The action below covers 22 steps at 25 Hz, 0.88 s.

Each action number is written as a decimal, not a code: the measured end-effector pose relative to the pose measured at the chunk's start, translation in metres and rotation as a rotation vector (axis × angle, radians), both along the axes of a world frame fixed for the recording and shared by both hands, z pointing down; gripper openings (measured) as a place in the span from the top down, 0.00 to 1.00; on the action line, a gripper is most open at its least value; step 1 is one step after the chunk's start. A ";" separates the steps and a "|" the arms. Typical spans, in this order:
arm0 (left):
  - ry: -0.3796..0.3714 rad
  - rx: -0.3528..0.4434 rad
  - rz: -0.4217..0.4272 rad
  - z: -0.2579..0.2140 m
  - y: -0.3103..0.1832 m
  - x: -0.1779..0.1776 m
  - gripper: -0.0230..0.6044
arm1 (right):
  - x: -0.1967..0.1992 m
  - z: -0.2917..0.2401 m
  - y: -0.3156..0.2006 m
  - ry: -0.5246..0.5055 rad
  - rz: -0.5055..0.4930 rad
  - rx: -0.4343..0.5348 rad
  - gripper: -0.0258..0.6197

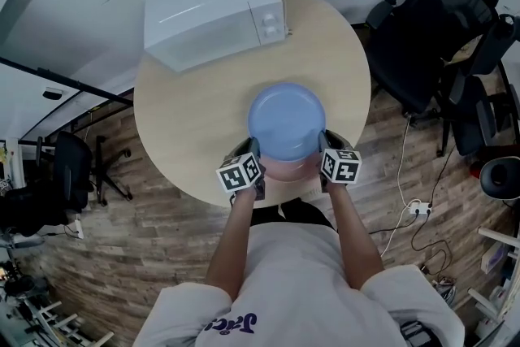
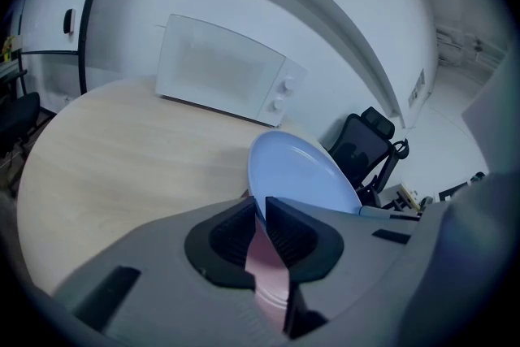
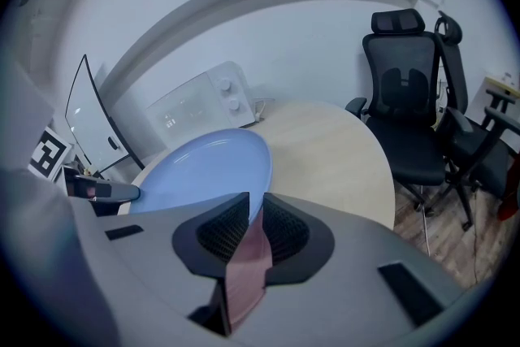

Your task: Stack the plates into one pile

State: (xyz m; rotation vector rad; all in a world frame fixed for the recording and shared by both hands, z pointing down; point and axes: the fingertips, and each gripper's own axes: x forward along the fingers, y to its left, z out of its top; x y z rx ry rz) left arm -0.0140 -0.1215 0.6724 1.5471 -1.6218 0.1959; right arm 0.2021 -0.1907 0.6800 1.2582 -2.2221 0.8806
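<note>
From the head view: a round table (image 1: 195, 118) with a white microwave (image 1: 213, 8) at the far side, and black office chairs (image 1: 422, 36) on the floor at the right. Over the near part of the table, a blue plate (image 1: 286, 122) lying on a pink plate (image 1: 284, 169), with only a narrow strip of the pink one visible under the near rim. Not possible to tell whether resting on the table or lifted. Left gripper (image 1: 254, 154) at the left side of this pile, right gripper (image 1: 325, 149) at the right side, each in one hand. From the left gripper view: both jaws closed on the rim of the pink plate, pads pressing on it from two sides, blue plate just beyond and on top. From the right gripper view: the same kind of grip, jaws clamped on the opposite rim of the pink plate, blue plate above it, microwave behind at the far edge of the table.
</note>
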 end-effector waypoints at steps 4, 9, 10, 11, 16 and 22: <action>-0.007 -0.026 -0.004 0.010 0.022 0.004 0.89 | 0.002 0.014 0.017 0.016 -0.018 -0.034 0.87; -0.012 -0.060 0.029 0.021 0.040 0.012 0.89 | 0.008 0.024 0.032 0.072 -0.037 -0.074 0.87; -0.014 -0.067 0.039 0.023 0.042 0.014 0.89 | 0.010 0.025 0.033 0.085 -0.037 -0.077 0.87; -0.014 -0.076 0.048 0.026 0.044 0.016 0.89 | 0.012 0.026 0.035 0.091 -0.033 -0.078 0.87; -0.001 -0.124 0.080 0.040 0.063 0.021 0.89 | 0.013 0.031 0.047 0.106 -0.015 -0.090 0.87; -0.040 -0.143 0.178 0.045 0.071 0.023 0.88 | 0.015 0.039 0.061 0.172 0.009 -0.128 0.87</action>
